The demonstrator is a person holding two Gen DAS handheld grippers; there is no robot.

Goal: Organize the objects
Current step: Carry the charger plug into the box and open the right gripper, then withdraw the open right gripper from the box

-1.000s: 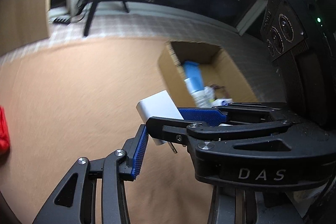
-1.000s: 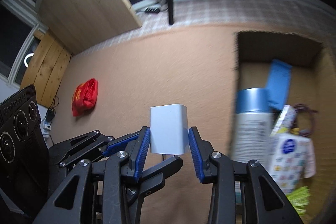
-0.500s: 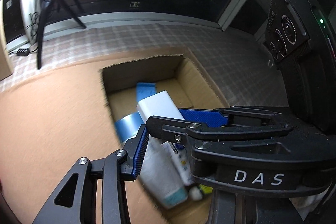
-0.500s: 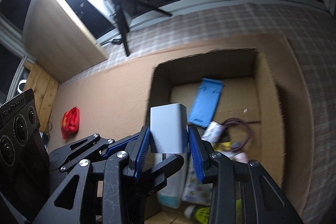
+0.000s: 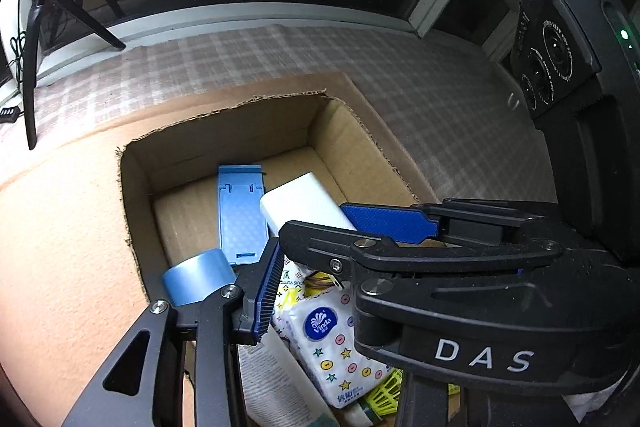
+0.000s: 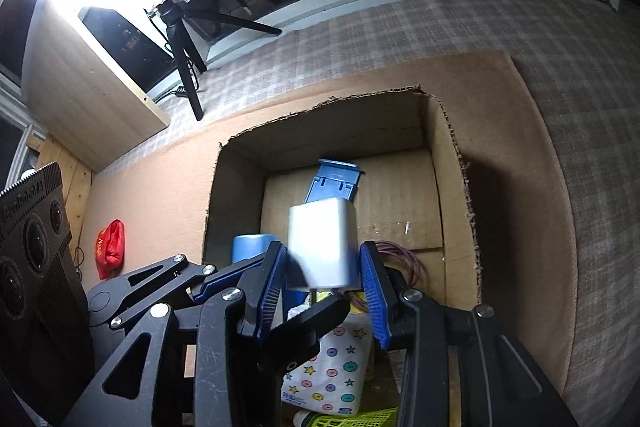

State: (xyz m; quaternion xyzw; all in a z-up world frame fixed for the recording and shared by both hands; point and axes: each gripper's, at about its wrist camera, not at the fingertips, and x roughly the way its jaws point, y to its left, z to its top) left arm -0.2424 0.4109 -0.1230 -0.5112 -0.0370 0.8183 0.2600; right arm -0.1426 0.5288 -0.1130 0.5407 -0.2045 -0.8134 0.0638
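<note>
A white plug-in charger (image 6: 323,247) hangs over the open cardboard box (image 6: 456,163), blurred at its lower edge. The blue pads of my right gripper (image 6: 322,287) stand a little apart from its sides, so the jaws look open. My left gripper (image 5: 340,255) crosses under the charger (image 5: 300,201), and I cannot tell whether its jaws touch it. In the box lie a blue phone stand (image 5: 240,211), a blue-capped bottle (image 5: 196,281), a Vinda tissue pack (image 5: 332,339) and a coil of cable (image 6: 400,259).
The box (image 5: 136,195) sits on a brown mat over a checked floor (image 6: 520,27). A red bag (image 6: 110,247) lies on the mat at the left. A ring light on a tripod (image 6: 180,27) stands at the back left. A yellow-green basket (image 6: 360,419) shows at the box's near end.
Both grippers have moved with the charger from over the bare mat to over the box. The right jaws have widened and the charger has tilted and blurred.
</note>
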